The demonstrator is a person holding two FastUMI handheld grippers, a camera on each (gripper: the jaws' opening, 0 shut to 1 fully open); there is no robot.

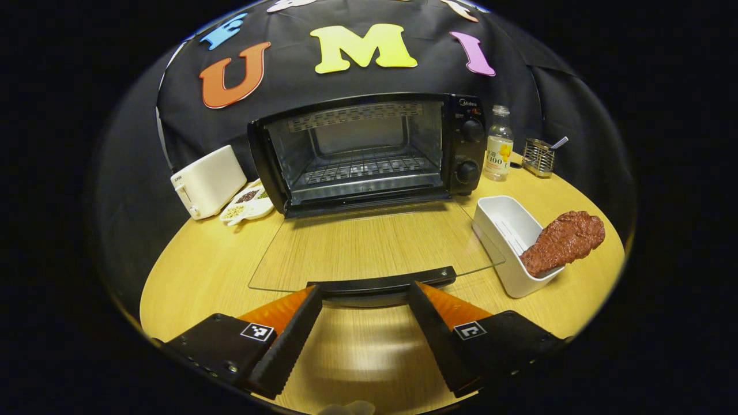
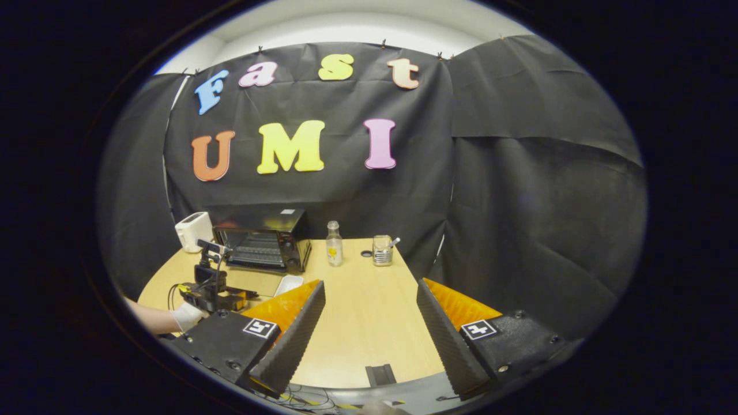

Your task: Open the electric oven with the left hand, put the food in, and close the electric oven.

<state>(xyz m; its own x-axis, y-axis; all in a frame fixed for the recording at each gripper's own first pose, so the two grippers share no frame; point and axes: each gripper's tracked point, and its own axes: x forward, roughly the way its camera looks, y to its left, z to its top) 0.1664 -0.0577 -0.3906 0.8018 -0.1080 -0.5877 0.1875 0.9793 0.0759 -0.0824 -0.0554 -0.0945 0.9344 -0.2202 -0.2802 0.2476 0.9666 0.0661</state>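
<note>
Left tongs (image 1: 364,300) gape at oven door handle (image 1: 381,281); food (image 1: 564,241) in tray (image 1: 506,230)

Black cloth wall (image 2: 519,190), pale wooden table (image 2: 369,311), white ceiling strip (image 2: 369,26)

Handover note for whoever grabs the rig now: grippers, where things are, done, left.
Left gripper: open, fingers either side of the door handle, not clamped on it.
Right gripper: open, empty, held back over the table, well short of the oven.
Oven door: fully down, lying flat over the table; rack bare.
Food: brown piece propped in the white tray, overhanging its rim, right of the door.
Done: oven opened.
Left: pick up the food, set it on the rack, lift the door shut.
</note>
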